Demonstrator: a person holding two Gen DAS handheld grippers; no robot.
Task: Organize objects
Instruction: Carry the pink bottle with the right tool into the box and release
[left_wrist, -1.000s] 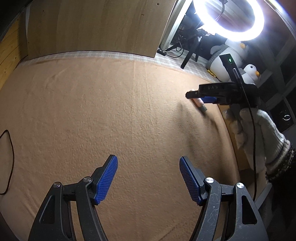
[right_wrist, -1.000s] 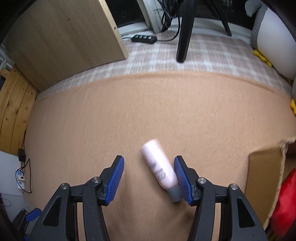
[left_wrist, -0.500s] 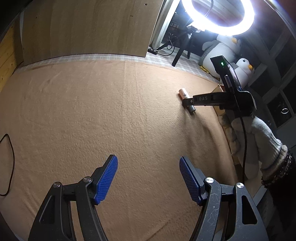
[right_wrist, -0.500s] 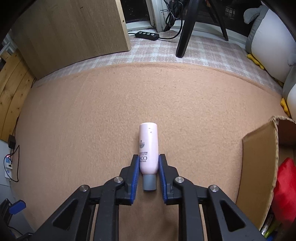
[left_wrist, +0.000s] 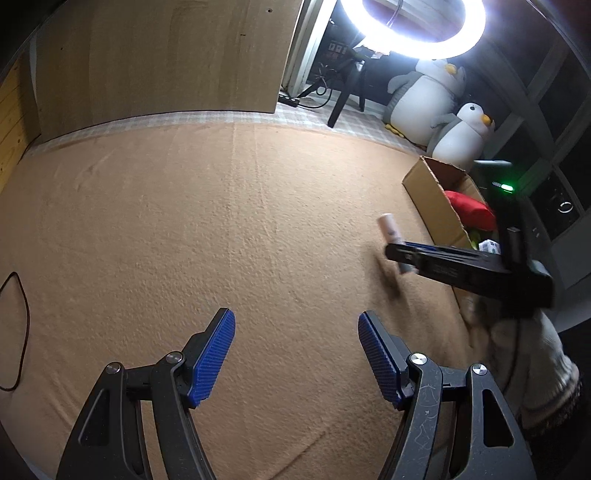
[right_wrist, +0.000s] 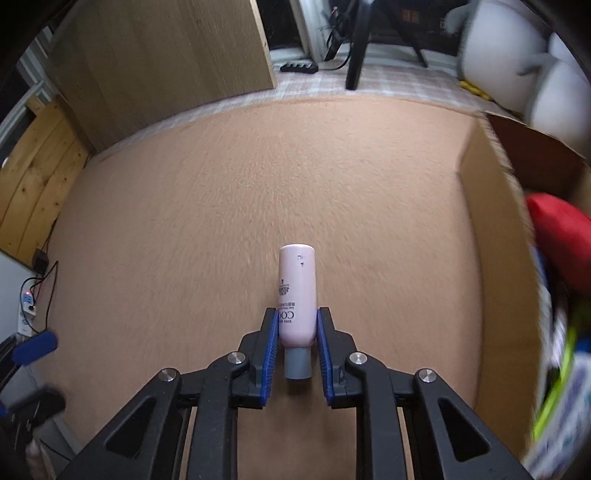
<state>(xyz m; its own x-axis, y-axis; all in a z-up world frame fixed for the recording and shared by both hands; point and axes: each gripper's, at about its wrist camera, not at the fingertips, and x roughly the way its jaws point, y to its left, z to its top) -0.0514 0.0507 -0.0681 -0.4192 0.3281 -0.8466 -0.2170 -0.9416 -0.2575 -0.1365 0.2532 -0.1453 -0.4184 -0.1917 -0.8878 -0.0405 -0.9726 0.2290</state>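
A pale pink bottle (right_wrist: 297, 291) with a grey cap sits between the blue pads of my right gripper (right_wrist: 295, 321), which is shut on it, cap toward the camera. In the left wrist view the same pink bottle (left_wrist: 389, 230) hangs above the tan blanket (left_wrist: 184, 229), held by the right gripper (left_wrist: 400, 253) next to an open cardboard box (left_wrist: 434, 199). My left gripper (left_wrist: 295, 332) stands open over bare blanket with nothing between its fingers. A gloved hand (left_wrist: 532, 354) carries the right gripper.
The cardboard box (right_wrist: 491, 229) at the right holds a red item (right_wrist: 557, 229) and several packets. Two penguin plush toys (left_wrist: 439, 110) and a ring light (left_wrist: 413, 29) stand behind it. A wooden board (left_wrist: 159, 55) leans at the back. A cable (left_wrist: 18, 325) lies at the left.
The right gripper closed on the pink bottle, lifted it off the blanket and carried it toward the cardboard box. The left gripper stayed open, its view shifting slightly.
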